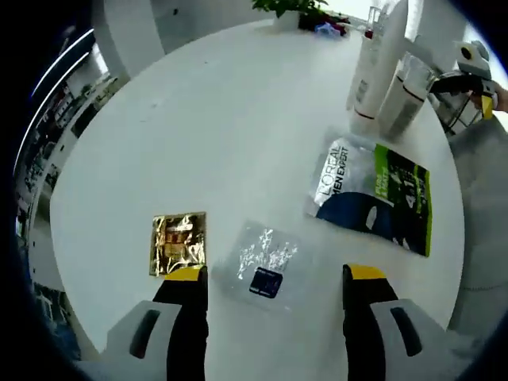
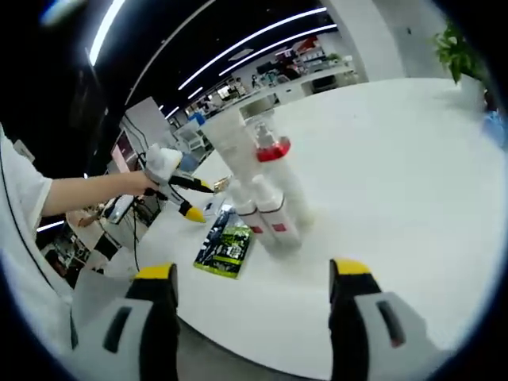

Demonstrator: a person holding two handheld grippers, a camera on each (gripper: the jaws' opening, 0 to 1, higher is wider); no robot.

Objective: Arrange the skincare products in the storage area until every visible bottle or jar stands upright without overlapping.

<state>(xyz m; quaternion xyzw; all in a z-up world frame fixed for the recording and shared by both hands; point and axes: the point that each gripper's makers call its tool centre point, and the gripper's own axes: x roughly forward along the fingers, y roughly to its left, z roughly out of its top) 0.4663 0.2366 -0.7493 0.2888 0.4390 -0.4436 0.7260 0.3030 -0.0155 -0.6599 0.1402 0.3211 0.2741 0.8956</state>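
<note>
The left hand-held gripper (image 1: 275, 278) hangs spread wide with nothing in it over a clear packet (image 1: 266, 263) that lies flat on the white bench (image 1: 214, 135), with a gold packet (image 1: 178, 242) just beside it and a bigger green and black pouch (image 1: 371, 194) further off. These packets look thin, light and floppy, so I think a pinch on an edge works best. The right gripper view shows what the other does not: the right hand-held gripper (image 2: 254, 282) spread and empty, facing tall white tubes (image 2: 258, 194) standing upright together.
</note>
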